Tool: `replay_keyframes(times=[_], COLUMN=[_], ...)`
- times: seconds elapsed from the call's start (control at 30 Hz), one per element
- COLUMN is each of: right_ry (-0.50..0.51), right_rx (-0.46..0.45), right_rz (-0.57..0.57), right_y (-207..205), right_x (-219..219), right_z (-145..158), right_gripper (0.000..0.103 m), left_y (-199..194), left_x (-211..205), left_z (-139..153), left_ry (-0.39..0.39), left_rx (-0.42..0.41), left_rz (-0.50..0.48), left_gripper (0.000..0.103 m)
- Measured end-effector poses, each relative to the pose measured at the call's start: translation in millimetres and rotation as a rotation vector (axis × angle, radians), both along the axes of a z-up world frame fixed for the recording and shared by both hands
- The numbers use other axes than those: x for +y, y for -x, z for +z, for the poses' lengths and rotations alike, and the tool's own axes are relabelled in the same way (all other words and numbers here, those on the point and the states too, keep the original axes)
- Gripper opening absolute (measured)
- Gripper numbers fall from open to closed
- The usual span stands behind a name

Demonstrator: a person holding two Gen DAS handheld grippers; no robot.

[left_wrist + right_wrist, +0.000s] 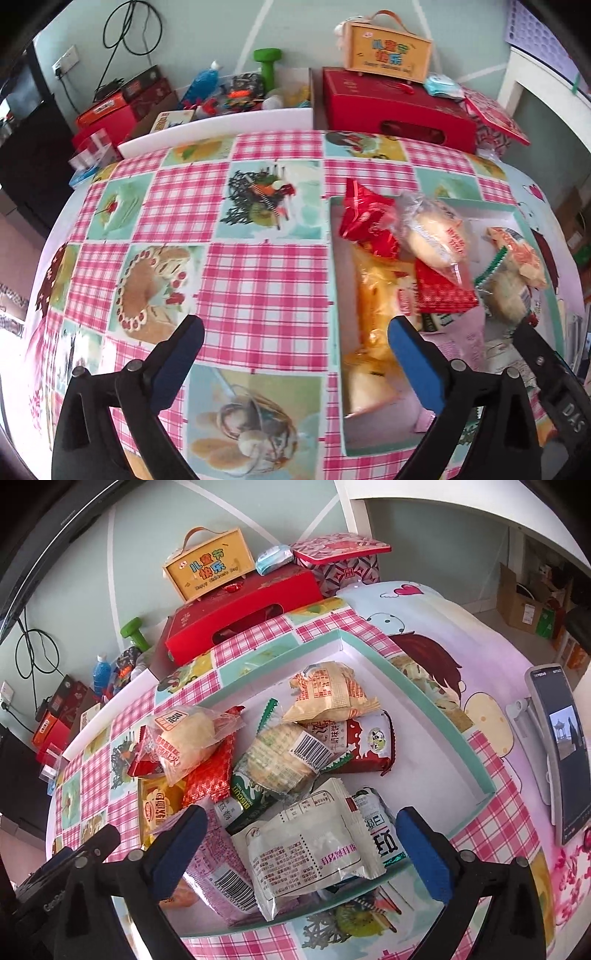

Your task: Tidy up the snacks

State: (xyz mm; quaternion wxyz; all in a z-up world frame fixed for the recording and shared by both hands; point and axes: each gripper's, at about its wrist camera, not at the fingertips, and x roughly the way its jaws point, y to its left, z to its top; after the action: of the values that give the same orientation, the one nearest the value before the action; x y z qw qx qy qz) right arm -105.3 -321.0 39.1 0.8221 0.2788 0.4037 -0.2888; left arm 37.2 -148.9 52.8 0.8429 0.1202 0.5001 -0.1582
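Note:
A shallow teal-rimmed box (413, 672) lies on the checked tablecloth and holds several wrapped snacks. A white packet (314, 849) lies nearest, with a clear-wrapped bun (188, 734), a red packet (210, 775) and a cream packet (332, 690) behind. My right gripper (301, 834) is open and empty, its jaws standing to either side of the white packet above the box's near end. My left gripper (295, 339) is open and empty over the tablecloth, its right finger (413, 354) over the box's (334, 295) left edge by a yellow packet (373, 295).
A red gift box (399, 107) with a yellow carry box (388, 48) on it stands behind the table. A white bin (236, 110) of odds and ends and a green dumbbell (269, 66) are at back left. A phone on a stand (561, 753) is at right.

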Motion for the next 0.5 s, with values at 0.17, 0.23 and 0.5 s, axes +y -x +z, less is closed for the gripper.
replay_keyframes(times=[0.17,0.23,0.5], right_ry=[0.029,0.040,0.111], right_rx=[0.008,0.011,-0.003], right_rz=[0.032,0.045,0.112], right_y=[3.6,4.9,12.6], right_x=[14.6,22.6,59.5], right_z=[5.3,7.4,19.2], right_gripper=[0.103,0.103,0.103], left_y=[2.2,5.4,26.5], left_x=[12.8,18.3,46.9], left_z=[-5.4,-4.3,-9.5], left_ry=[-0.022,-0.022,-0.086], left_rx=[0.016,0.012,-0.019], left_rz=[0.011,0.019,0.021], left_gripper=[0.100,0.100,0.100])
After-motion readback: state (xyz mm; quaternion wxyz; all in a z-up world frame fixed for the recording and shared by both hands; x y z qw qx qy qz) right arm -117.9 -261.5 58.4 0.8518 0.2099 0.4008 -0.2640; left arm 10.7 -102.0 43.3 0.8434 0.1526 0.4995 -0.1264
